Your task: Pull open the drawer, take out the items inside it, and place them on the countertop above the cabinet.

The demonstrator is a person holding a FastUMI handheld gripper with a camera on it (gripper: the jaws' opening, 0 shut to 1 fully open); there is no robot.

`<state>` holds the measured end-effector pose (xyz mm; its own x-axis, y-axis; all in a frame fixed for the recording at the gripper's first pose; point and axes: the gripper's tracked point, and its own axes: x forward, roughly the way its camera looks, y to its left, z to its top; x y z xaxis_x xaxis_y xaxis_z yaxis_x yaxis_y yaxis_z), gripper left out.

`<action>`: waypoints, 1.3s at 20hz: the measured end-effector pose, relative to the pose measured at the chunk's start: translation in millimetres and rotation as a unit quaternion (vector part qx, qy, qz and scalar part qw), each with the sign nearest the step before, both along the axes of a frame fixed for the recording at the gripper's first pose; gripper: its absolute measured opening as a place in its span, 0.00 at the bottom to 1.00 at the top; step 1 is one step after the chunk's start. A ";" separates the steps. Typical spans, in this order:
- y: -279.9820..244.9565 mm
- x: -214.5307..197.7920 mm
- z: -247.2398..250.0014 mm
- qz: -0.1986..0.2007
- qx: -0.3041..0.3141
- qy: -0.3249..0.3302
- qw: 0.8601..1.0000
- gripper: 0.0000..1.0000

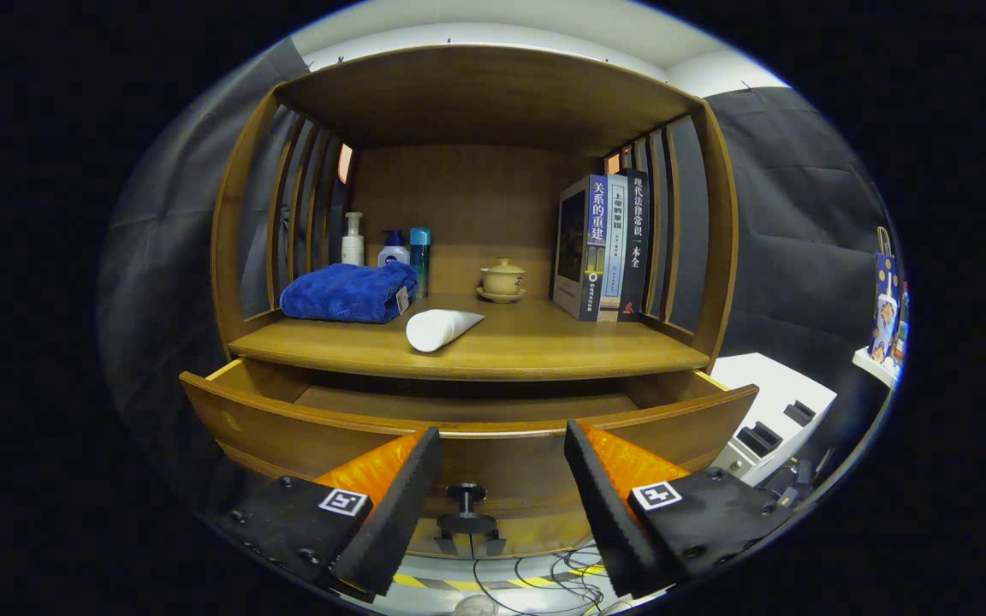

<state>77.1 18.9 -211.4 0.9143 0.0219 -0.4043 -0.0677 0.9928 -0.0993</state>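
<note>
My claw (501, 492) hangs wide open in front of the pulled-out drawer (467, 432), fingers (399, 505) spread to either side of its dark round knob (466, 496), gripping nothing. Drawer is wooden, brown, w/ a curved front panel; its long axis runs left-right and it juts toward me from under the bench (467, 346). What I can see of the inside is bare wood floor; near part is hidden behind the front panel, so can't tell what's there.

On the bench above: a white tube (442, 328) lying on its side near the front edge, long axis diagonal, flat crimped end pointing far-right, round cap end toward me & left. Just behind it to the left, a folded blue towel (347, 293). Behind the towel at the far left stand a white pump bottle (353, 241), a pump bottle w/ blue top (393, 250) and a teal can (420, 257). Mid-back sits a small lidded cup on a saucer (502, 280). To the right, three books (606, 248) stand upright, spines facing me, against the slatted side.
</note>
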 end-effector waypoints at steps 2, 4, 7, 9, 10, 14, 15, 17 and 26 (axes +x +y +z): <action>0.9 5.9 -1.6 0.002 0.003 0.004 1.000 0.97; 2.1 11.7 -3.4 0.002 0.006 0.010 1.000 0.97; 4.1 18.0 -4.4 -0.002 0.010 0.014 1.000 0.97; 4.4 22.6 -6.0 -0.003 0.006 0.013 1.000 0.97; 4.6 23.9 -5.7 -0.004 0.004 0.012 1.000 0.97; 5.2 28.4 -6.2 -0.002 -0.004 0.009 1.000 0.96; 5.0 29.7 -5.8 -0.002 -0.004 0.010 1.000 0.96; 5.3 31.5 -7.4 -0.004 0.000 0.014 1.000 0.96; 9.2 56.2 -10.6 -0.015 -0.016 0.020 1.000 0.96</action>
<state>133.3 28.1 -221.9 0.8972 -0.0201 -0.4411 -0.0415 0.9907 -0.1297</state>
